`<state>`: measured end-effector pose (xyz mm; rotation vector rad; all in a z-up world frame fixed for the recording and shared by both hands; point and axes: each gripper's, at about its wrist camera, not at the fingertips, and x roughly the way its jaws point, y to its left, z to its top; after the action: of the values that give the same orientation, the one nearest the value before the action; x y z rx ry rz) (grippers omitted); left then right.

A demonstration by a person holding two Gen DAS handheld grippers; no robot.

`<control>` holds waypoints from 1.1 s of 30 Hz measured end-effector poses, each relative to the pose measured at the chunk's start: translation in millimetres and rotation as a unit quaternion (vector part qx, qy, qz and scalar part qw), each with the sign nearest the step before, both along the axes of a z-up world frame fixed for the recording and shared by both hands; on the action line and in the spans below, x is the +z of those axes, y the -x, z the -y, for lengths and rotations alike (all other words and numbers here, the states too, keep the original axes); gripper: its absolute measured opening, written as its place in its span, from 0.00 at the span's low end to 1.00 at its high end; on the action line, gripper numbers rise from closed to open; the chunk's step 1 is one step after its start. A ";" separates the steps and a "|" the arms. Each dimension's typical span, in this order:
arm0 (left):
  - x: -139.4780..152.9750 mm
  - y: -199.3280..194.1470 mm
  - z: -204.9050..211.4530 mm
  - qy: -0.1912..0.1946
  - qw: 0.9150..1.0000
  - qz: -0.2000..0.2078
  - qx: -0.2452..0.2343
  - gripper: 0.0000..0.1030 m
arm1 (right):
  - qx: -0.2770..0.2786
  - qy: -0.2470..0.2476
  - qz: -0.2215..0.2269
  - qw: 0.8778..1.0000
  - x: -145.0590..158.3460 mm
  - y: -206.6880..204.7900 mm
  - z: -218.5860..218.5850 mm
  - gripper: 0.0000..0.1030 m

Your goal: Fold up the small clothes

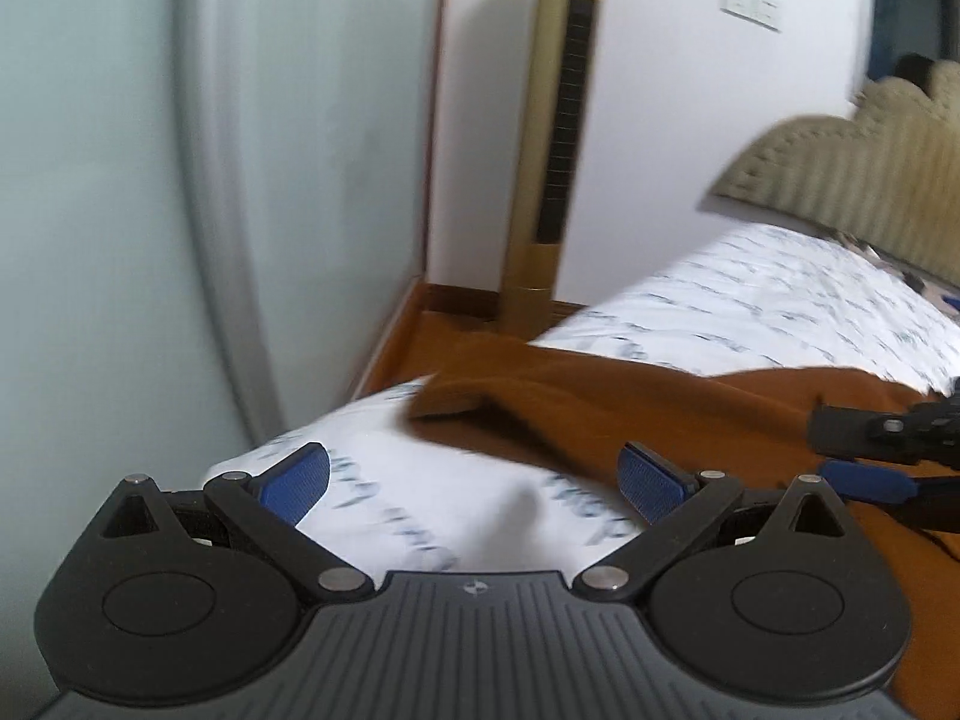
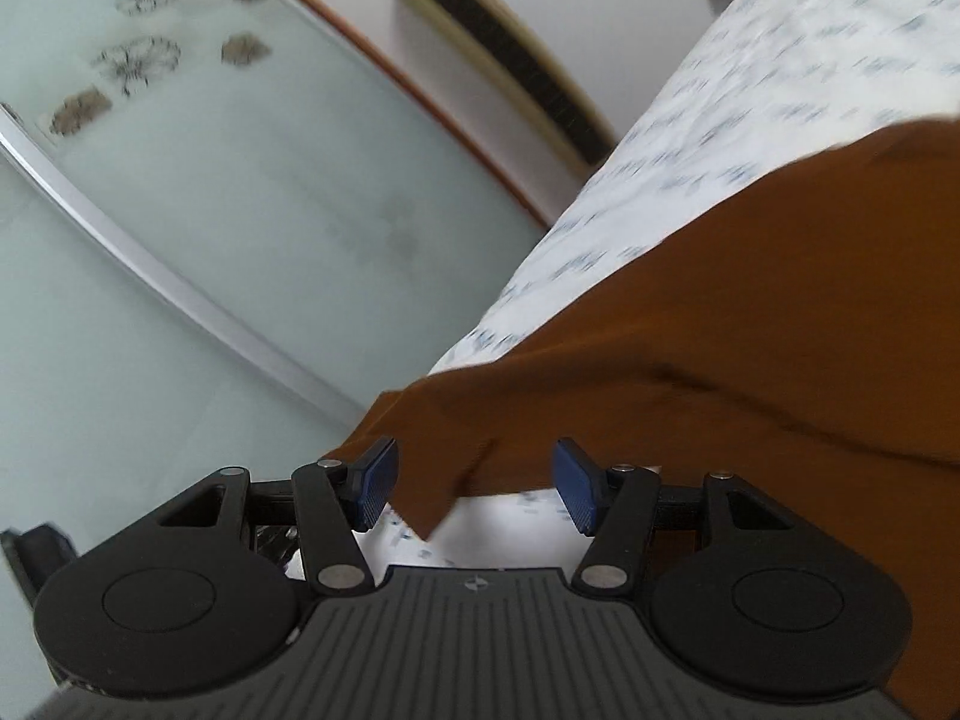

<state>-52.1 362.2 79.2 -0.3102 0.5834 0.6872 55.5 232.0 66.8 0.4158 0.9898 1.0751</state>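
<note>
Left tongs [image 1: 474, 483] stand wide apart with nothing between the 2 blue pads [image 1: 297, 483], hanging over the white printed bedsheet [image 1: 420, 510] near the bed's edge. Just ahead of them lies the brown garment [image 1: 600, 408], spread across the bed, with 1 folded-over hem or cuff pointing toward the wall side. At the right edge of that view the right tongs [image 1: 864, 450] show partly, low over the brown cloth; from there I cannot tell whether they touch it. In their own view the right tongs [image 2: 477, 483] are parted about halfway, and a hanging flap of the garment [image 2: 720, 312] dips into the gap between the pads [image 2: 375, 483] without either pad pressing on it. Most of the garment fills the right of that view, lying on the bedsheet [image 2: 690, 120]. Beyond the bed runs a strip of wooden floor [image 1: 432, 330], then a frosted glass door [image 1: 120, 180] with a metal rail, its pane showing a flower pattern in the right view. A tall gold tower fan [image 1: 552, 138] stands against the white wall, and a beige headboard [image 1: 840, 168] rises at the far right. Both views are motion-blurred.
</note>
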 end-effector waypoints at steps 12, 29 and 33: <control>-17.4 28.9 -4.9 0.041 0.998 0.010 0.039 1.00 | 0.003 -0.007 -0.044 0.999 -18.9 10.3 -38.4 0.56; -25.8 27.6 -2.8 0.035 0.998 -0.005 0.045 1.00 | -0.032 -0.028 -0.111 0.993 -61.8 21.8 -64.9 0.08; -25.9 27.5 -0.3 0.036 0.998 -0.007 0.044 1.00 | -0.031 -0.053 -0.109 0.992 -61.3 26.2 -58.4 0.08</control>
<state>-79.6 362.5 53.4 -0.3999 0.6103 0.7557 29.2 290.5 5.5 0.6579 1.1066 1.0441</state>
